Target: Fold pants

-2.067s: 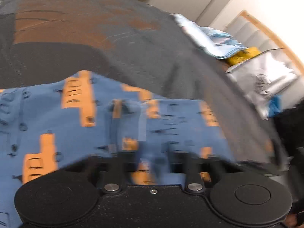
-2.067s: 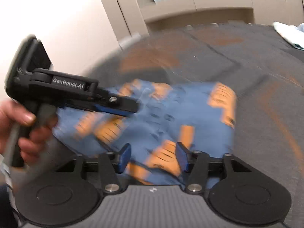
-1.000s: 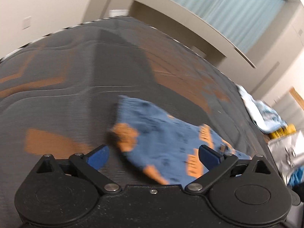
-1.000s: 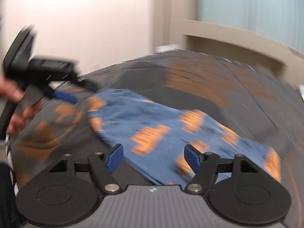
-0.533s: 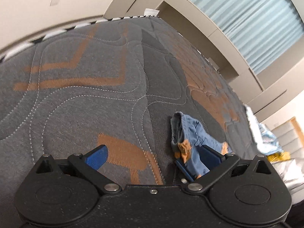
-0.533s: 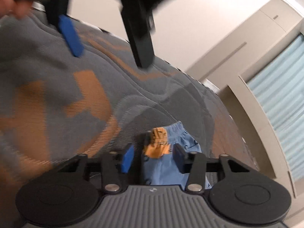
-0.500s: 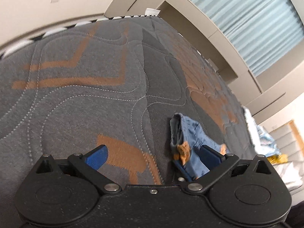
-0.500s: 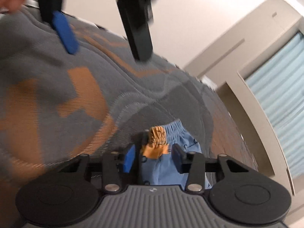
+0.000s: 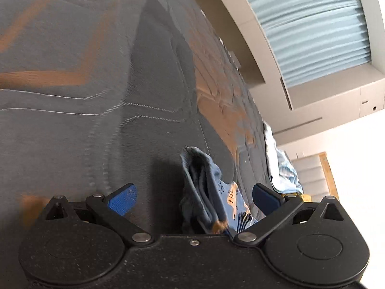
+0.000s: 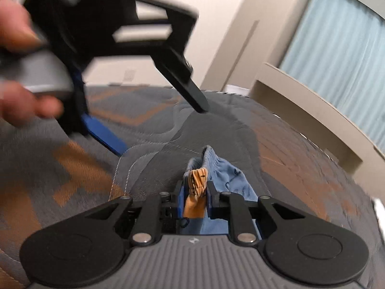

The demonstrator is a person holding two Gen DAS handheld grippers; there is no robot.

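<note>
**Entry: folded pants, mid-task, bed surface**

Item: small blue cotton pants with orange block print [image 10: 223, 175], bunched into a layered bundle; several stacked fabric edges show in the left wrist view [image 9: 207, 192]. Location: on the grey quilted bed cover with orange chevron pattern [image 9: 96, 120], in its middle area, well away from the far edge by the window ledge.

Right gripper [image 10: 194, 198]: fingers drawn together and clamped on an orange-printed fold at the near end of the pants.

Left gripper [image 9: 193, 197]: fingers spread wide apart, one either side of the bundle, gripping nothing. In the right wrist view it hangs above the bed cover [image 10: 156, 125], blurred, held by a hand [image 10: 16, 72].

Other stock: pale blue cloth heap [image 9: 281, 168] at the bed's far right edge.

Progress, as judged: at least one fold made, since layers are stacked. The bundle looks rumpled, not flat; squaring up, a possible final fold and release remain.
</note>
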